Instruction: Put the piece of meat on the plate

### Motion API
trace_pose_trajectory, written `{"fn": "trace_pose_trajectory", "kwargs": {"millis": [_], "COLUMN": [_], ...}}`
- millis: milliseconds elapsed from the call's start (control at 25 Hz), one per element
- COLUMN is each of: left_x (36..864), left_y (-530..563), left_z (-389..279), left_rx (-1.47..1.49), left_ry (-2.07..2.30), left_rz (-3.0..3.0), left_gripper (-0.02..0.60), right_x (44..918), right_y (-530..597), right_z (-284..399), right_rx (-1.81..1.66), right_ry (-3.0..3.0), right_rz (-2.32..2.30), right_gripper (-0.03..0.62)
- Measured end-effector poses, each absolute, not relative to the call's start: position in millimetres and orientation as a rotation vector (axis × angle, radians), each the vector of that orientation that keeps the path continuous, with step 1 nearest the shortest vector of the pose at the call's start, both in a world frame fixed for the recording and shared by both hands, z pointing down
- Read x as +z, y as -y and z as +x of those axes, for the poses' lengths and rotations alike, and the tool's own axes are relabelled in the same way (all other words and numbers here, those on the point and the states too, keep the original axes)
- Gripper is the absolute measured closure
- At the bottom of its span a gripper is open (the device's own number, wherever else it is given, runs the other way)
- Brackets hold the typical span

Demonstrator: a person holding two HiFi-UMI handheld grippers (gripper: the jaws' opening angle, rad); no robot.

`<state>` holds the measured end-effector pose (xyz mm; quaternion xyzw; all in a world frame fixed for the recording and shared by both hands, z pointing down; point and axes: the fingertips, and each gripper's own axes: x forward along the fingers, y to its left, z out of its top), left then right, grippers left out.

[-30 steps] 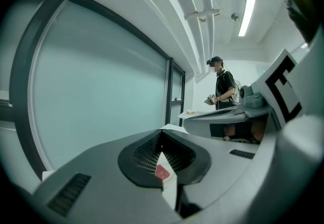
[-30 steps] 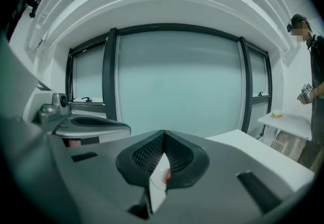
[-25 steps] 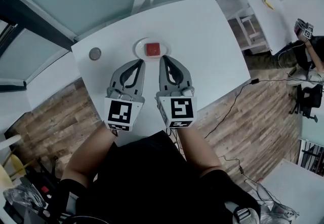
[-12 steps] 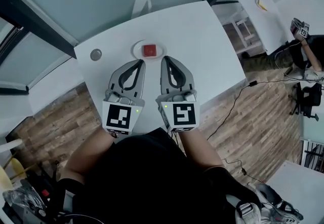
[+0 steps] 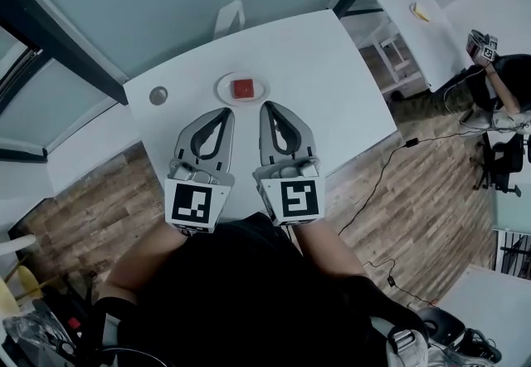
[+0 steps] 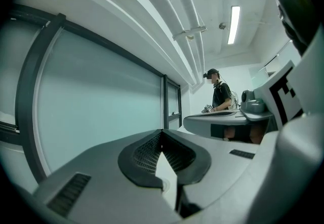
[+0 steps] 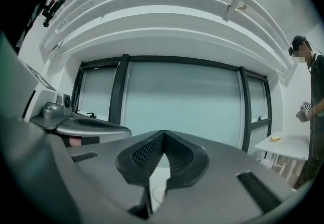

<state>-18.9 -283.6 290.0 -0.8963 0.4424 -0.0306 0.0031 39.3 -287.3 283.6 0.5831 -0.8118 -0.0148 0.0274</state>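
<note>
**Meat on the plate, both tongs closed and empty**

Head view: the red piece of meat (image 5: 242, 89) lies in the middle of the white plate (image 5: 222, 90), which sits on the white surface (image 5: 332, 66). The left tongs (image 5: 227, 111) and the right tongs (image 5: 266, 105) are held side by side on the person's side of the plate, tips pointing toward it. The meat lies just beyond the two tips and between them, touching neither. A small grey disc (image 5: 158, 95) lies to the left of the plate.

Left gripper view: the left tongs (image 6: 162, 133) are pressed together, pinching nothing, and look out level along a glazed wall (image 6: 101, 101).

Right gripper view: the right tongs (image 7: 163, 135) are likewise pressed together and empty, facing a window (image 7: 182, 101).
</note>
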Motion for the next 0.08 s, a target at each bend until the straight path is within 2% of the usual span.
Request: {"fn": "trace_pose_trajectory", "kwargs": {"millis": [80], "left_x": [288.2], "left_y": [281.0], "left_z": [-19.8], "left_rx": [-0.096], "left_ry": [-1.395], "left_rz": [-2.816], "left_gripper": [0.578], "right_x": [282.1], "right_y": [285.0], "right_z": [37.8], "right_rx": [-0.048], "right_ry": [2.517], "right_rz": [1.798], "right_gripper": [0.591]}}
